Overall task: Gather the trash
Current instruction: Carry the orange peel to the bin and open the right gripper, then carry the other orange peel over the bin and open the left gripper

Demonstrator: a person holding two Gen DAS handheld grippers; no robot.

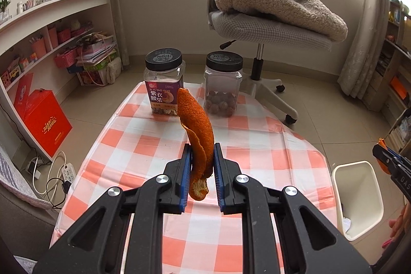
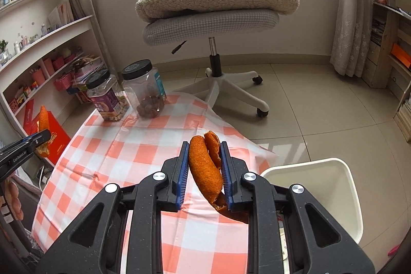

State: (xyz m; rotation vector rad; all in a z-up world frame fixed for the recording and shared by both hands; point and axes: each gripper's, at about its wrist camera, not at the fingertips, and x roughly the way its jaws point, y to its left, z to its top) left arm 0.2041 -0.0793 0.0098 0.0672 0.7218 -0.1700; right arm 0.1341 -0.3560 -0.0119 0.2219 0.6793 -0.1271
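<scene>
Sitting on cloth: labelled jar (image 1: 164,84) w/ mixed nuts, clear jar (image 1: 223,85) w/ brown nuts

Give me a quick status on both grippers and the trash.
Left gripper shut on orange peel. Right gripper shut on second peel. White bin right of table, open, path clear.

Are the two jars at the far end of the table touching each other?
Apart. The left wrist view shows checkered cloth between the labelled jar and the clear jar.
</scene>
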